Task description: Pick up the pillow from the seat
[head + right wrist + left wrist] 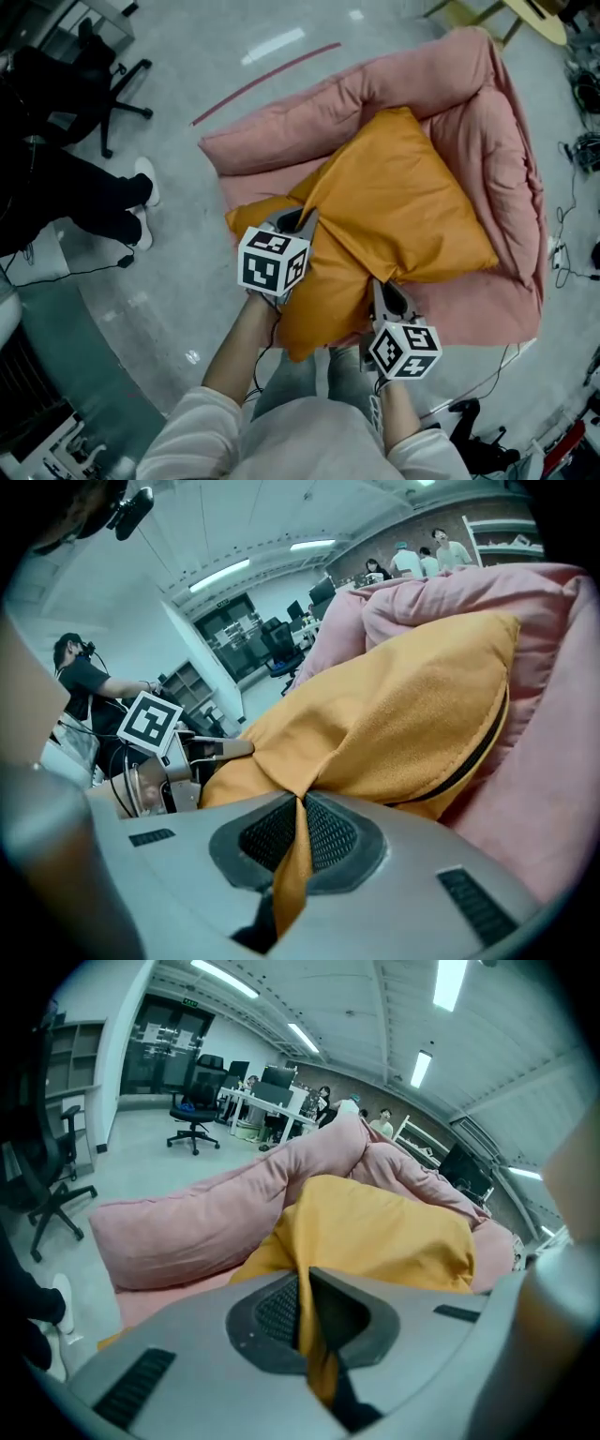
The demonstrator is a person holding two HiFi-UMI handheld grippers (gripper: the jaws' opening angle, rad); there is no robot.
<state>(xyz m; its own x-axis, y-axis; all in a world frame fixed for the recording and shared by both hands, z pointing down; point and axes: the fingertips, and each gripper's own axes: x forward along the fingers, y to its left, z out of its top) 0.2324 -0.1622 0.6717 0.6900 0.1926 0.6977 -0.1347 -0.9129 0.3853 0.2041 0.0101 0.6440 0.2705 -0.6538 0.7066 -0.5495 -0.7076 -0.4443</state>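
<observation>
An orange pillow [394, 202] lies on a pink cushioned seat [511, 169] on the floor. My left gripper [302, 219] is shut on a pinch of the pillow's near left edge, the orange cloth [314, 1335] squeezed between its jaws. My right gripper [380, 286] is shut on the near right edge, a fold of orange fabric [295, 864] caught between its pads. The pillow [412, 724] hangs from both grips, its near side raised off the seat, its far side still against the pink backrest [187, 1222]. The left gripper [155, 728] shows in the right gripper view.
A person in dark trousers and white shoes [141, 202] stands at the left beside an office chair [108, 84]. Cables [562, 253] run along the floor at the right. A red line [267, 82] marks the floor beyond the seat. Desks and people [281, 1101] stand far off.
</observation>
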